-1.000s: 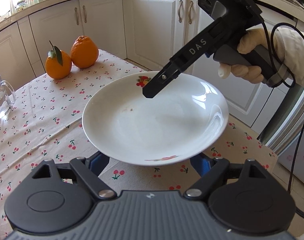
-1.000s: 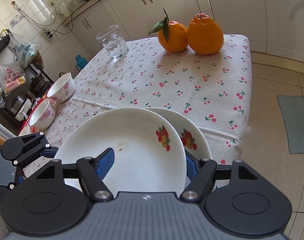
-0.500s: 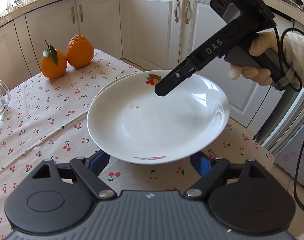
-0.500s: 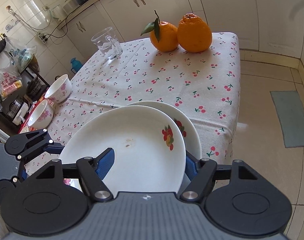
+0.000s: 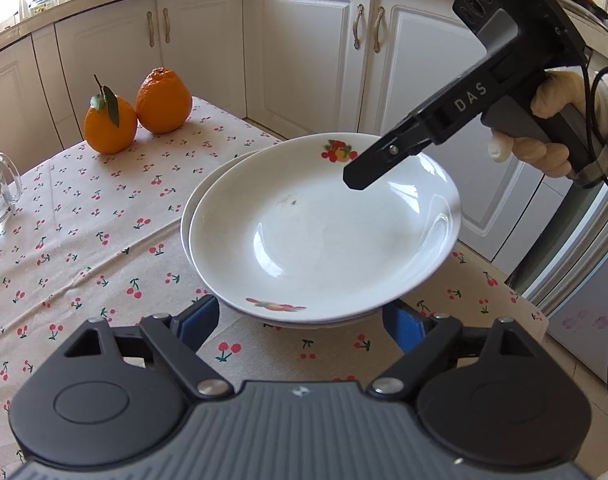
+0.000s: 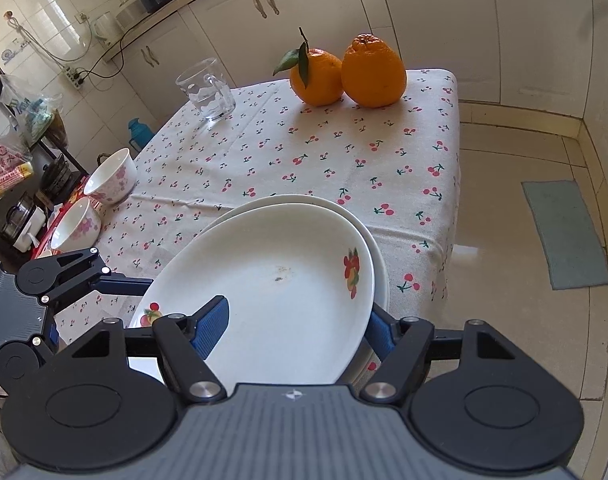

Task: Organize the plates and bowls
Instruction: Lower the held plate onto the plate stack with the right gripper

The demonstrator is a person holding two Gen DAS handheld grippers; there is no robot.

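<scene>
Your right gripper (image 6: 294, 330) holds the upper plate (image 6: 280, 292) by its near rim: one blue finger (image 6: 210, 326) lies on the inside of the plate and the other finger is below its right edge, so the jaws are narrow and pinch the rim. This white plate with fruit pictures is just above a second plate (image 6: 315, 202) of the same kind, which lies on the cherry tablecloth (image 6: 304, 152) near the table's edge; whether the two plates touch already, you cannot tell from these views. In the left wrist view the same upper plate (image 5: 323, 232) covers most of the lower one (image 5: 192, 208), and the right gripper (image 5: 357, 178) comes in from the upper right side, in a gloved hand (image 5: 543, 140). Your left gripper (image 5: 300, 320) is wide and holds nothing; its blue fingers (image 5: 200, 318) stand on both sides of the plates' near edge, apart from them. Two bowls (image 6: 112, 178) with pink flowers stand at the left side of the table. Two oranges (image 6: 345, 72) and a glass mug (image 6: 208, 90) stand at the far end.
</scene>
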